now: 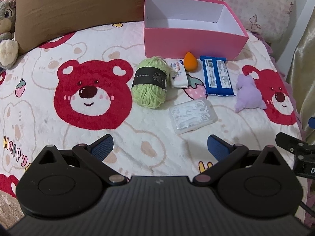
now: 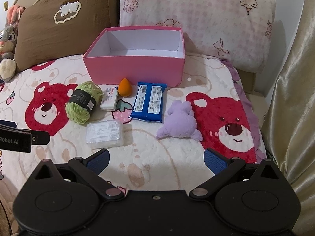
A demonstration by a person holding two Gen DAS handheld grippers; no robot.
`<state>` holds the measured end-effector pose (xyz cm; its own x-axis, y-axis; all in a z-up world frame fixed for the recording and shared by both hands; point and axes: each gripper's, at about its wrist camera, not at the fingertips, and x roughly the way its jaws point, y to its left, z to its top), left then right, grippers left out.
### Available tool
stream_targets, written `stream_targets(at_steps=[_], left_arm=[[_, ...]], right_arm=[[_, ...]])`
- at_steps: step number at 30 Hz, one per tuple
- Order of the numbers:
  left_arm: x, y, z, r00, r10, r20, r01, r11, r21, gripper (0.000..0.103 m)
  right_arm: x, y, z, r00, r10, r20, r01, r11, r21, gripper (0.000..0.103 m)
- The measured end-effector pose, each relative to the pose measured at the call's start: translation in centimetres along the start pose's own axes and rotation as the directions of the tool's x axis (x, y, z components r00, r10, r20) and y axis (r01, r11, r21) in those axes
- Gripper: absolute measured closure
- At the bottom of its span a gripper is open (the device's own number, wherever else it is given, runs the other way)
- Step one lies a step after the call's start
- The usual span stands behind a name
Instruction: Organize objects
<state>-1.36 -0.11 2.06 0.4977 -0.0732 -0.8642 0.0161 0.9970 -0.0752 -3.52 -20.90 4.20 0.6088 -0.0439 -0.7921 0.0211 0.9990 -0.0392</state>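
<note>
An empty pink box [image 1: 189, 41] [image 2: 135, 70] stands at the back of the bear-print blanket. In front of it lie a green yarn ball [image 1: 150, 82] [image 2: 82, 102], a small white packet [image 1: 179, 74] [image 2: 109, 99], an orange sponge egg [image 1: 191, 62] [image 2: 125, 87], a blue wipes pack [image 1: 217, 76] [image 2: 149, 103], a clear floss-pick case [image 1: 193, 115] [image 2: 105, 131] and a purple plush [image 1: 249, 94] [image 2: 180, 122]. My left gripper [image 1: 159, 147] hovers open just short of the floss-pick case. My right gripper [image 2: 156, 161] is open in front of the purple plush. Neither holds anything.
A brown pillow [image 1: 78, 5] [image 2: 65, 19] and a pink-patterned pillow [image 1: 256, 5] [image 2: 196, 19] lean behind the box. A grey stuffed rabbit [image 2: 7, 43] sits at the far left. Gold fabric [image 2: 291, 98] hangs past the blanket's right edge.
</note>
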Motion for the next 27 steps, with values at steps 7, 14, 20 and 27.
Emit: stream_targets(at_steps=[7,14,20,27], left_arm=[[0.0,0.3,0.1,1.0,0.0,-0.001,0.0,1.0,-0.005,0.0],[0.4,0.5,0.0,1.0,0.013,-0.012,-0.013,1.0,-0.002,0.0],[0.9,0.4,0.1,0.999,0.028,-0.022,-0.028,1.0,0.007,0.0],[1.4,0.3,0.1,0.999,0.031,-0.038,-0.031,0.999,0.01,0.0]], right_arm=[[0.0,0.1,0.0,1.0,0.0,0.003,0.0,1.0,-0.001,0.0],[0.2,0.3,0.0,1.0,0.016,-0.003,-0.016,1.0,0.001,0.0],[0.7,0.5,0.0,1.0,0.022,-0.011,-0.022,1.0,-0.001,0.0],[0.8,0.4,-0.1,1.0,0.015,-0.015,-0.015,1.0,-0.006,0.0]])
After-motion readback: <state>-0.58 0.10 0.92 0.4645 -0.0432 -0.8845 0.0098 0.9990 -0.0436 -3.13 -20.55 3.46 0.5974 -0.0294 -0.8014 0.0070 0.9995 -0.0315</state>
